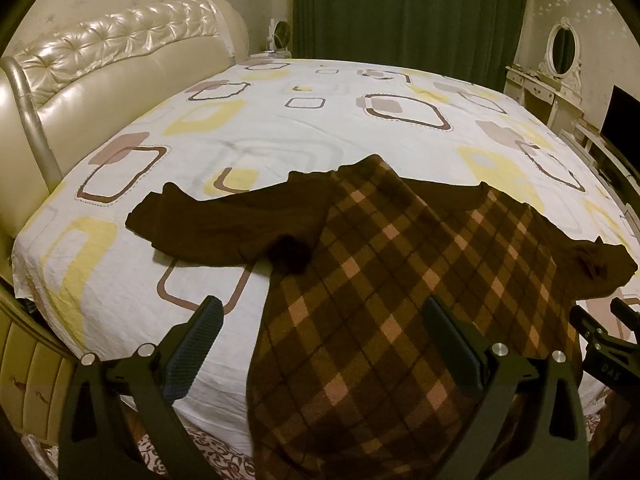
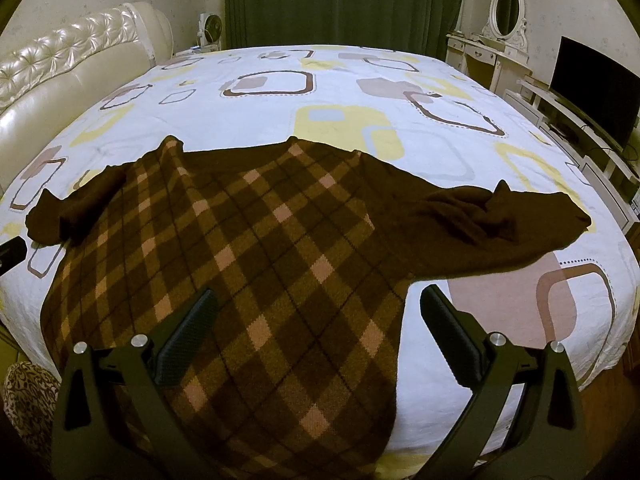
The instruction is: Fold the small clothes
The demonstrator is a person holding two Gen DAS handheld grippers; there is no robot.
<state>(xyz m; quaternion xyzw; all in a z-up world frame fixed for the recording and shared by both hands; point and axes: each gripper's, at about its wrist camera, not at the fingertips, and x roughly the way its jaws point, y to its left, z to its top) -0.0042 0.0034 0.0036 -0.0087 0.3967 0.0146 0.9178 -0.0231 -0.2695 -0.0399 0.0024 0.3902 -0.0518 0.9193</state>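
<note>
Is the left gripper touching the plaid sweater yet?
Cannot tell. In the left wrist view the open left gripper straddles the plaid sweater edge, its right finger overlapping the fabric, but neither contact nor gap shows plainly.

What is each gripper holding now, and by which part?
Nothing. The left gripper and right gripper are both open above the plaid garment, gripping no part.

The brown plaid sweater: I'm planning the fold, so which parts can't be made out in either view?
- Brown plaid sweater hem: both views, cut off by the bottom edge and gripper frames.
- Neckline: both views, too dark to make out.
- Right sleeve cuff: right wrist view, bunched folds hide it.
- Right gripper: left wrist view, cut off by the frame edge.
</note>
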